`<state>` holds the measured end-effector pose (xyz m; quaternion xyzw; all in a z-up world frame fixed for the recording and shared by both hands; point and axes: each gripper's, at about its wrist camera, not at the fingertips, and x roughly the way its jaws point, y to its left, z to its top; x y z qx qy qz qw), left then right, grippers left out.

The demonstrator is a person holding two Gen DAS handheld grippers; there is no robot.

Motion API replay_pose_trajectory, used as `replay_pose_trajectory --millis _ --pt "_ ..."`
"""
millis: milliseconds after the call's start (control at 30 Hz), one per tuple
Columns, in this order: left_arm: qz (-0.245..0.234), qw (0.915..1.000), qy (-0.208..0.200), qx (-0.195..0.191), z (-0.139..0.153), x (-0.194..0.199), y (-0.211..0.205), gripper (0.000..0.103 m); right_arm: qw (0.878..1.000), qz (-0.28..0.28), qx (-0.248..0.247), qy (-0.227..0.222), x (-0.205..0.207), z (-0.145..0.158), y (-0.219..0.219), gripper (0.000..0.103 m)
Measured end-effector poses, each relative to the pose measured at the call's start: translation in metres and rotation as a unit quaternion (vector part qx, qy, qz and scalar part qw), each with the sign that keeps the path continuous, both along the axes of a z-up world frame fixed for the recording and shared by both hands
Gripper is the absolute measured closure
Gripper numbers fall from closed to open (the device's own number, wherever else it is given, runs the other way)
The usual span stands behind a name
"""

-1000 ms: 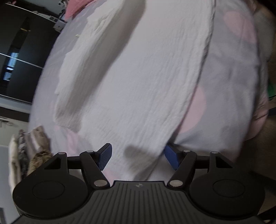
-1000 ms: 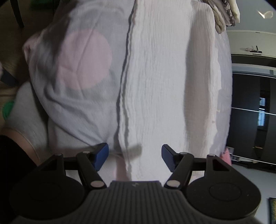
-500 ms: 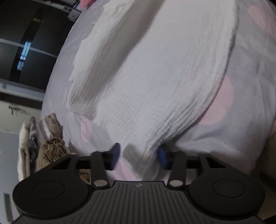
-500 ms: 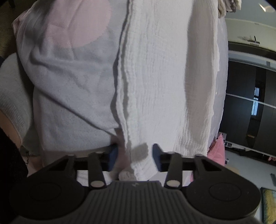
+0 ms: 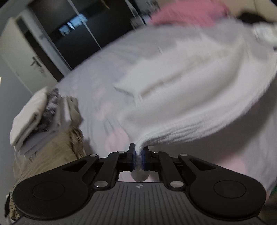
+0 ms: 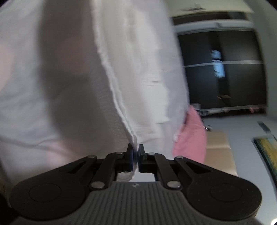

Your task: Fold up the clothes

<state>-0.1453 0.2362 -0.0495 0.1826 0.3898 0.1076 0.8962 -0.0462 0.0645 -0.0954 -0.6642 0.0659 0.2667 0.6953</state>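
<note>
Left wrist view: nearest the lens, the left gripper (image 5: 138,156) has its two blue pads clamped together on a corner of the one white crinkled garment (image 5: 199,97), whose gathered edge lifts off the bedspread (image 5: 97,81) and fans away to the right. One stack of folded clothes (image 5: 39,117) sits to the left on a tan cloth (image 5: 52,155); one pink garment (image 5: 187,13) lies at the bed's far end, before the dark wardrobe doors (image 5: 72,31).

The right wrist view shows the right gripper (image 6: 136,156) likewise pinched shut on another corner of that white garment (image 6: 142,72), its layered hem running up from the pads. Only here do one cardboard box (image 6: 219,147) and a framed picture (image 6: 266,148) on the floor show, just past the pink garment (image 6: 192,135); the folded stack appears only in the left view.

A second ago both pairs of pads stood wide apart over the garment lying flat; now each grips it and the cloth is raised.
</note>
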Motion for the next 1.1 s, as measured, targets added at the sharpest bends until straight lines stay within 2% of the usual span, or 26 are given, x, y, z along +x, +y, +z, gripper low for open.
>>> replay_pose_trajectory --millis 133,300,367,500,600,767,867,967,1100 --pt "0.009 0.9973 -0.072 -0.013 0.042 0.004 0.007 0.098 0.997 -0.026 0.065 -0.044 0.01 0.035 0.002 0.098" --pt "0.004 0.9921 -0.12 -0.034 0.083 0.01 0.02 0.098 0.987 -0.051 0.143 -0.056 0.029 0.071 0.01 0.098" --pt "-0.002 0.9906 -0.131 -0.039 0.097 0.011 0.021 0.098 0.985 -0.051 0.153 -0.058 0.035 0.083 0.014 0.098" --pt "-0.018 0.9893 -0.144 -0.019 0.113 0.024 0.018 0.098 0.985 -0.044 0.154 -0.063 0.055 0.102 0.02 0.098" --pt "-0.028 0.9901 -0.137 -0.008 0.12 0.045 0.021 0.098 0.986 -0.039 0.147 -0.064 0.075 0.116 0.021 0.098" --pt "-0.034 0.9922 -0.119 0.013 0.124 0.085 0.032 0.098 0.989 -0.045 0.136 -0.036 0.103 0.132 0.03 0.098" --pt "-0.028 0.9951 -0.095 0.003 0.119 0.111 0.04 0.098 0.989 -0.053 0.134 -0.02 0.119 0.133 0.04 0.098" --pt "-0.03 0.9962 -0.079 0.02 0.111 0.136 0.046 0.098 0.99 -0.057 0.127 -0.013 0.141 0.126 0.052 0.098" --pt "-0.027 0.9972 -0.066 0.021 0.099 0.162 0.056 0.098 0.99 -0.066 0.127 0.0 0.167 0.118 0.066 0.098"
